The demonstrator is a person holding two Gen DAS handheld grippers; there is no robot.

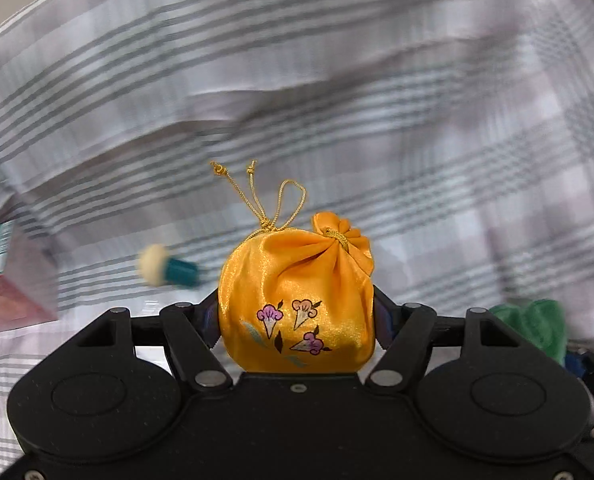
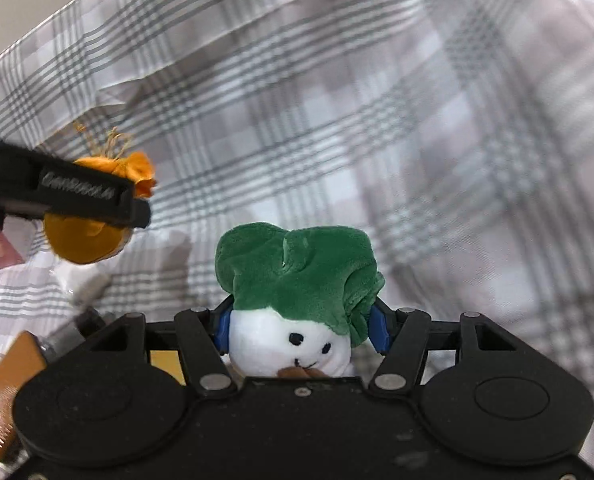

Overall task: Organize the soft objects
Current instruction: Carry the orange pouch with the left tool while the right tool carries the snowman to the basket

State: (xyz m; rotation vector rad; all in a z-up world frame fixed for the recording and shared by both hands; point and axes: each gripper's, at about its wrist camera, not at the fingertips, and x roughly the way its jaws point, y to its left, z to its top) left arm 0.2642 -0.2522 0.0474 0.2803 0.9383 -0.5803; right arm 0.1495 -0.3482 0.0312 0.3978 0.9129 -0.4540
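Note:
My left gripper [image 1: 296, 320] is shut on an orange satin drawstring pouch [image 1: 297, 292] with flower prints and gold cords, held above the plaid cloth. The pouch [image 2: 85, 240] and the left gripper's finger [image 2: 77, 196] also show at the left of the right wrist view. My right gripper [image 2: 299, 328] is shut on a white plush toy with a green leafy top [image 2: 297, 276] and a stitched face. The toy's green top [image 1: 533, 324] shows at the right edge of the left wrist view.
A grey and white plaid cloth [image 1: 337, 100] covers the surface, with folds. A pink and teal box [image 1: 5, 280] sits at the left. A teal item with a cream cap [image 1: 169, 270] lies on the cloth. An orange-brown flat item [image 2: 9, 392] lies at lower left.

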